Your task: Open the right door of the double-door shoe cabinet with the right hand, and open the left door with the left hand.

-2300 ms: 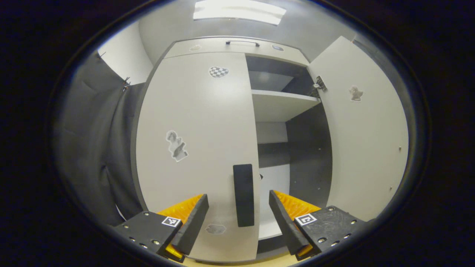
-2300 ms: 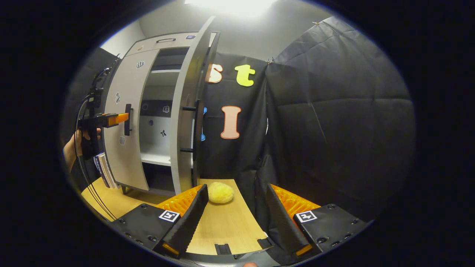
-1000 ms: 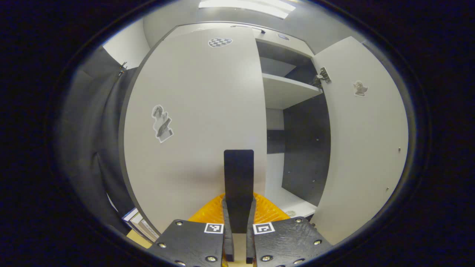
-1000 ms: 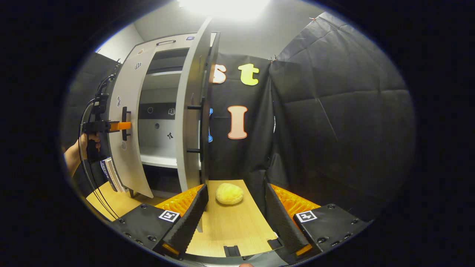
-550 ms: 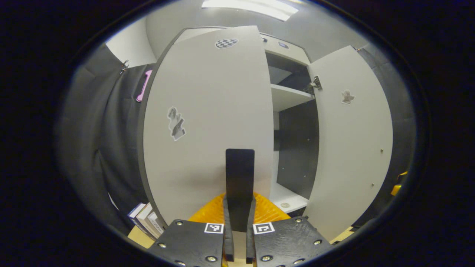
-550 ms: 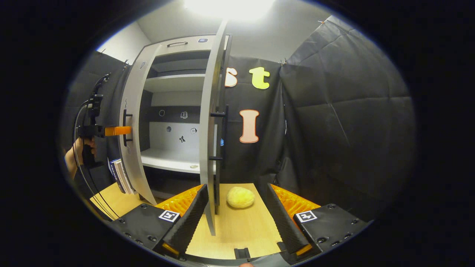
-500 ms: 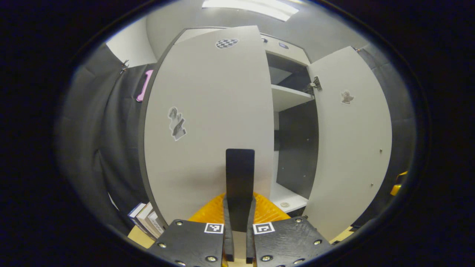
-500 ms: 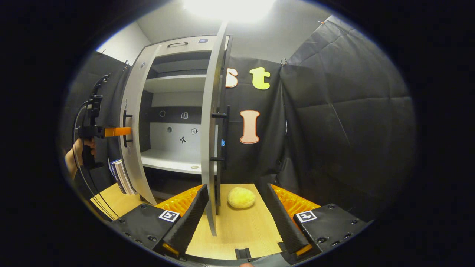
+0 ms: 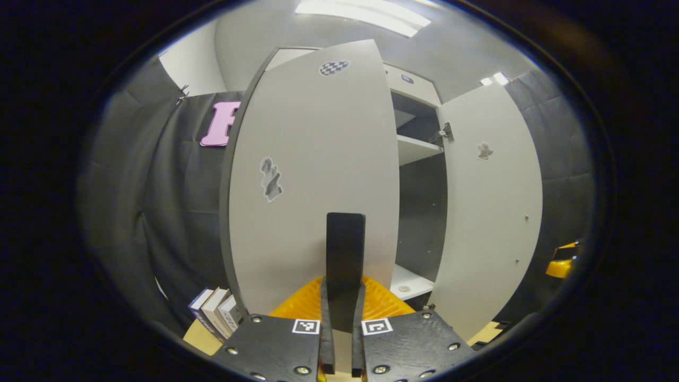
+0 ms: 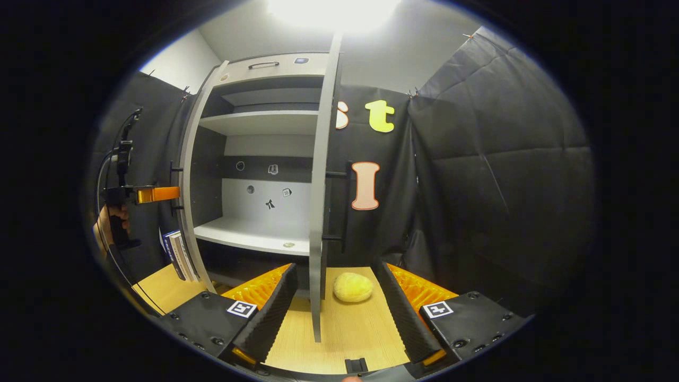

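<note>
Left gripper [image 9: 342, 339]: jaws clamped on the left door's handle [image 9: 345, 260].
Right gripper [image 10: 337, 313]: jaws spread, holding nothing.
Left door [image 9: 318, 175]: swung outward.
Right door [image 10: 318, 212]: wide open, edge-on.
Cabinet [image 10: 265, 233]: shelves exposed.

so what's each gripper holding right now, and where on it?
Left gripper is shut on the left door's handle, gripping its lower end. Right gripper is open, holding nothing.
</note>
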Motion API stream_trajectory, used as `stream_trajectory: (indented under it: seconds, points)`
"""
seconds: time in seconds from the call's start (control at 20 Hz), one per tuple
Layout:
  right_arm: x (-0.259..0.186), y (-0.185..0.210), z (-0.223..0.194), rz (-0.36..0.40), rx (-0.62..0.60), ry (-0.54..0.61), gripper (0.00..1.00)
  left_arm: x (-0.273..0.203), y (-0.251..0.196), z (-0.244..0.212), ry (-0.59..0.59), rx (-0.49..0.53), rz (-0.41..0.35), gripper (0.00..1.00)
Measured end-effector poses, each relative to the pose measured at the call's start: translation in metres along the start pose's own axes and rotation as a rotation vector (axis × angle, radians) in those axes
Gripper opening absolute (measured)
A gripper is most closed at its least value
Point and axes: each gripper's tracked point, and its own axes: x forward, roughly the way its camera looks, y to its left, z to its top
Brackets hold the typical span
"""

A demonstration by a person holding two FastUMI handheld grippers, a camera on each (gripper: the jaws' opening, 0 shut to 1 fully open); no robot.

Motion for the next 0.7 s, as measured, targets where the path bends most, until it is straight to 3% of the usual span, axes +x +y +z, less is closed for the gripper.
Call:
stream_trajectory:
  seconds: [0.7]
  points:
    - [0.013, 0.07, 0.007, 0.133, -0.027, -0.014, 0.98, -0.003, 0.011, 0.001, 0.001, 0.003, 0.054, 0.14]
